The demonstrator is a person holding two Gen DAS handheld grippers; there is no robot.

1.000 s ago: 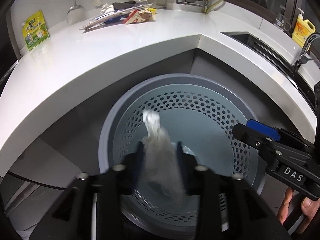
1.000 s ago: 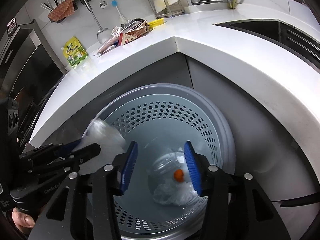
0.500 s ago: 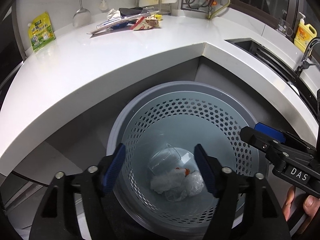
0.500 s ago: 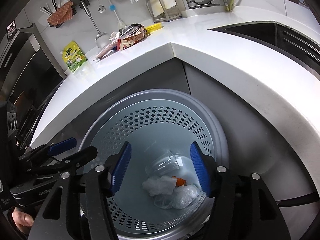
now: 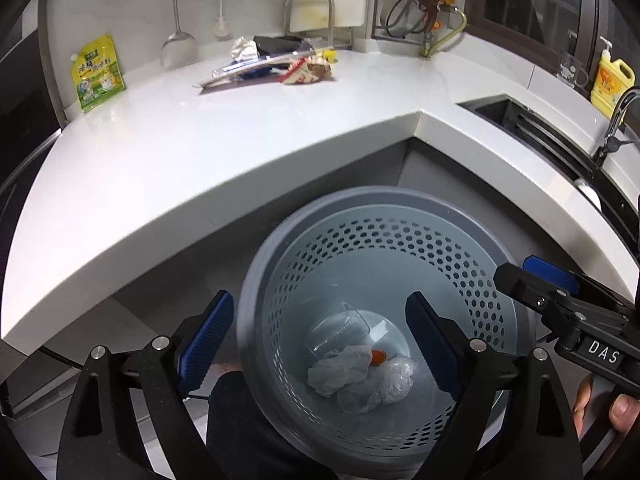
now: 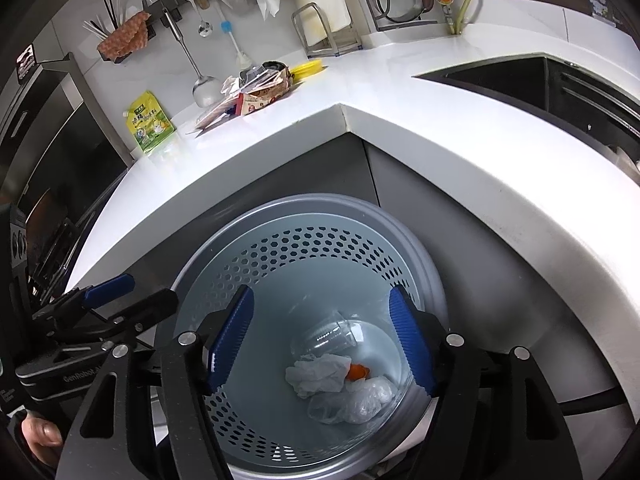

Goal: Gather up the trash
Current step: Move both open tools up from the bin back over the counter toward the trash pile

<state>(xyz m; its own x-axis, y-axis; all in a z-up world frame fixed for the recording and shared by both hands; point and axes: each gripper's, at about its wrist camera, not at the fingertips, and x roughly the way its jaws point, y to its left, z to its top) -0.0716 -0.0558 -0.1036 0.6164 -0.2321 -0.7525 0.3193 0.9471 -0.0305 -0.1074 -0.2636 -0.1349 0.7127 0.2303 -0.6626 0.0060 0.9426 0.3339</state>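
Grippers first: my left gripper [image 5: 316,332] and right gripper [image 6: 322,336] both hang over the grey perforated bin [image 5: 384,232] with jaws that have just been opening, now spread wide with nothing between the blue pads. Down at the bottom of the bin lies the trash: a crumpled white tissue [image 6: 318,374], a clear plastic cup [image 6: 326,336] on its side, a crinkled clear wrapper [image 6: 356,400] and a small orange bit [image 6: 356,372] touching the tissue. Further back, the white countertop [image 5: 168,176] wraps around the bin, with more wrappers [image 5: 276,66] piled near the wall and a green pouch [image 5: 97,72] leaning there.
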